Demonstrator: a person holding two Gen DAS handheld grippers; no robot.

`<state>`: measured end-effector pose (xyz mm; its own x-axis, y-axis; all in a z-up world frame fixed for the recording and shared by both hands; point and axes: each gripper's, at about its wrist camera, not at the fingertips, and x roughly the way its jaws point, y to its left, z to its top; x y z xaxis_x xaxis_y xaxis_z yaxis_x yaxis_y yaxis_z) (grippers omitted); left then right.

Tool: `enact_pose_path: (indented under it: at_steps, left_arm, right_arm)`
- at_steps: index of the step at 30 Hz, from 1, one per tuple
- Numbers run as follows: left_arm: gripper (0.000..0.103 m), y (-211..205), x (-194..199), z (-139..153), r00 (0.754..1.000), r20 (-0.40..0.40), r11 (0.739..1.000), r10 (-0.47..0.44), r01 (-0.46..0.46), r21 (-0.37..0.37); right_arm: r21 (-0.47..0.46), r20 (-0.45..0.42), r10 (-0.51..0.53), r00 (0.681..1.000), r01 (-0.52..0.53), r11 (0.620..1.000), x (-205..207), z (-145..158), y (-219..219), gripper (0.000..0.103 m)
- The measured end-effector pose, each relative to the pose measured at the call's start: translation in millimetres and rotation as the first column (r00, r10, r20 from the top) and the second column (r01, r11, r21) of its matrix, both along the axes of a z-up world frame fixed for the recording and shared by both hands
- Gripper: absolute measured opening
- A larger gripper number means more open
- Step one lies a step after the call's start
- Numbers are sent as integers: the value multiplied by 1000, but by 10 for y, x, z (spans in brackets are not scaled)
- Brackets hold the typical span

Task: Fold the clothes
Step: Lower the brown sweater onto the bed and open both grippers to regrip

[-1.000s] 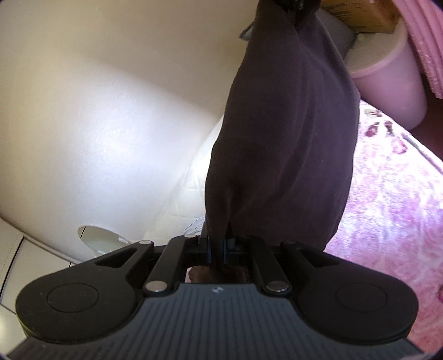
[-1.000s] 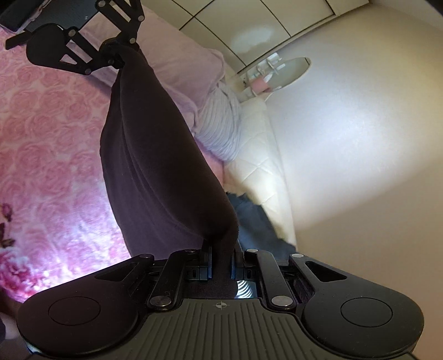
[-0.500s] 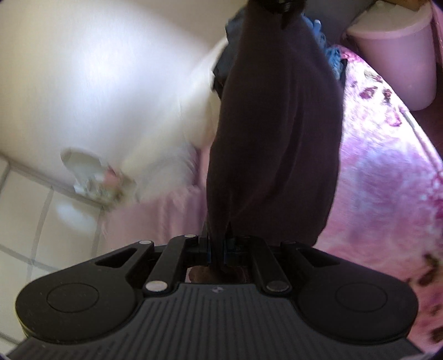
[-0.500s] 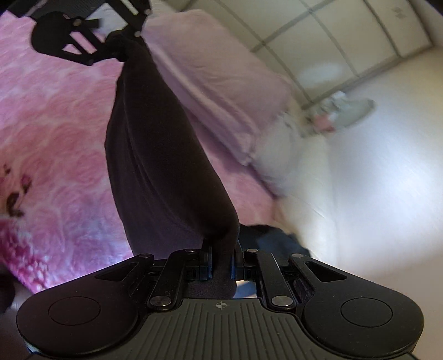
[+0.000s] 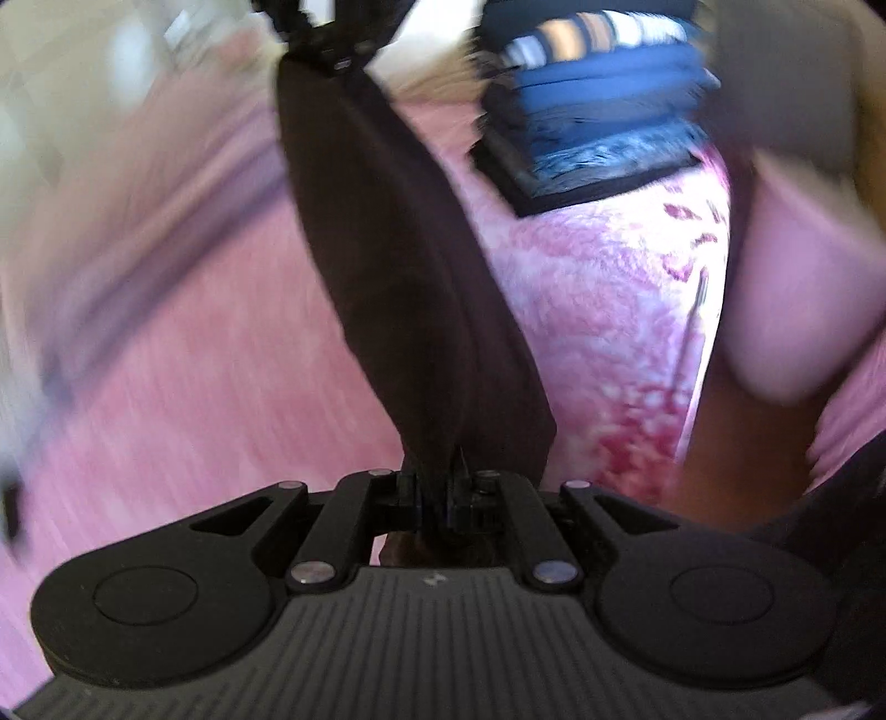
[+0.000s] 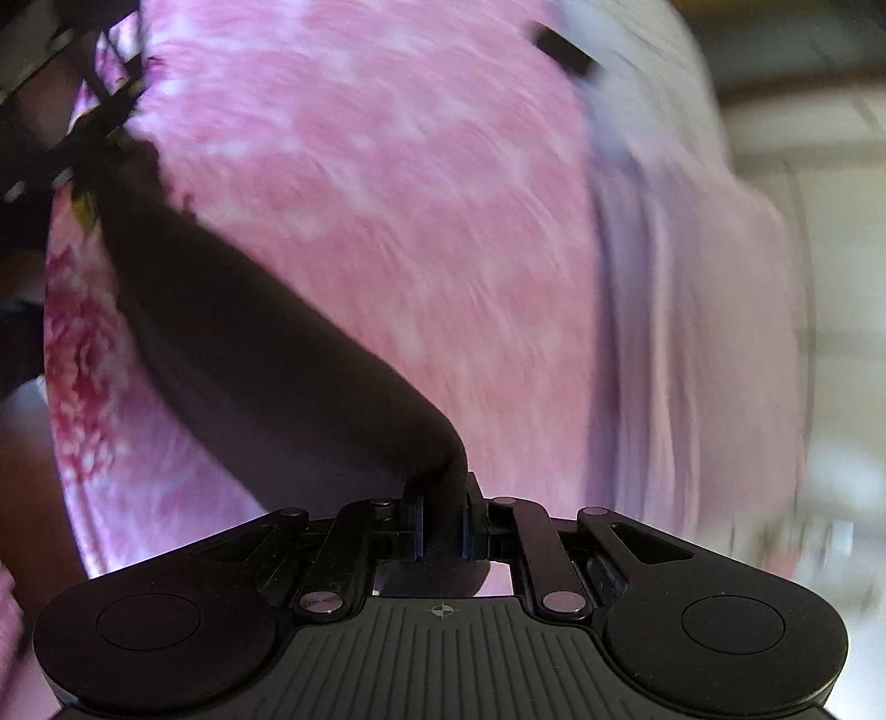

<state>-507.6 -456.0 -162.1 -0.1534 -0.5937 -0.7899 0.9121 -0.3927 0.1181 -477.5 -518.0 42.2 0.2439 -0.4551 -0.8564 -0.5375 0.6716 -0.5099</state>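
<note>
A dark brown garment stretches as a band between both grippers, above a pink flowered bedspread. My left gripper is shut on one end of it. The right gripper shows at the top of the left wrist view, holding the far end. In the right wrist view the same garment runs from my right gripper, shut on it, up to the left gripper at the upper left. Both views are blurred by motion.
A stack of folded clothes, blue, striped and dark, lies on the bedspread at the upper right of the left wrist view. A lilac pillow or blanket lies along the bedspread on the right of the right wrist view.
Both grippers have rolled and dropped towards the bed with the garment still held. The wall and ceiling have left the views, and the bedspread and clothes stack now fill them.
</note>
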Motion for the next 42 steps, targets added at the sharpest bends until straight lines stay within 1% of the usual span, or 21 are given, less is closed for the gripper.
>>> enact_pose_path:
  at_steps: [2,4,8,9,10,11,12,15,18,21,22,24,26,28,30,33,34,36,37,40,42]
  left_arm:
    - [5,124,295,-163,986,-109,991,123,-117,58]
    - [6,240,576,-340,954,-187,970,235,-217,112]
    - [9,487,1167,-633,870,-235,895,434,-386,221]
    - [11,545,1315,-682,855,-229,877,465,-411,249]
    - [12,609,1464,-723,845,-220,862,488,-427,273]
    - [12,676,1600,-737,842,-207,854,498,-435,284]
    - [12,747,1732,-737,843,-193,850,503,-442,287]
    - [17,867,2043,-716,865,-151,859,478,-425,286]
    - [20,888,2224,-713,925,-64,904,373,-347,251]
    - [35,811,2303,-735,972,64,955,228,-236,180]
    - [44,782,2318,-747,979,116,971,171,-187,148]
    - [51,705,2323,-796,971,238,995,30,-51,82]
    - [60,604,2305,-888,921,369,992,-126,121,36]
    - [63,513,2305,-1018,842,468,957,-268,289,27]
    - [66,452,2326,-1161,729,553,887,-403,461,39]
    - [66,377,2439,-1403,537,634,740,-556,667,85]
    - [66,352,2492,-1475,477,654,690,-587,717,97]
    - [66,286,2619,-1608,388,679,604,-624,790,105]
    - [66,251,2682,-1669,356,684,568,-637,817,103]
    - [66,167,2851,-1833,280,697,463,-660,882,84]
    - [68,116,2961,-1892,255,699,408,-668,911,57]
  right_arm:
    - [24,-31,131,991,-130,991,527,-296,190,10]
    - [54,-49,262,964,-260,964,1072,-626,442,10]
    - [114,-37,500,865,-493,863,2080,-1380,1087,11]
    - [120,-23,524,852,-518,847,2262,-1537,1226,22]
    - [124,-8,540,841,-535,835,2430,-1686,1361,47]
    - [133,32,532,846,-531,837,2557,-1764,1457,57]
    - [154,72,502,862,-507,848,2631,-1808,1522,65]
    - [261,122,298,947,-320,911,2642,-1830,1530,65]
    - [373,132,3,991,-53,926,2245,-1765,1338,65]
    - [450,105,-289,951,214,867,1725,-1748,1161,65]
    - [473,98,-371,923,285,834,1550,-1746,1139,65]
    - [525,84,-521,850,407,748,1216,-1750,1104,65]
    - [585,70,-659,749,504,635,931,-1779,1084,65]
    - [627,46,-752,657,567,534,774,-1812,1154,65]
    - [659,40,-824,565,605,446,664,-1800,1270,65]
    - [699,44,-898,438,629,341,612,-1802,1523,66]
    - [705,52,-913,405,632,320,630,-1806,1622,69]
    - [706,77,-932,354,641,302,731,-1801,1829,79]
    - [704,91,-939,331,646,296,811,-1827,1944,81]
    - [657,133,-942,307,685,316,1166,-1930,2288,81]
    - [611,155,-939,306,717,335,1440,-2057,2480,81]
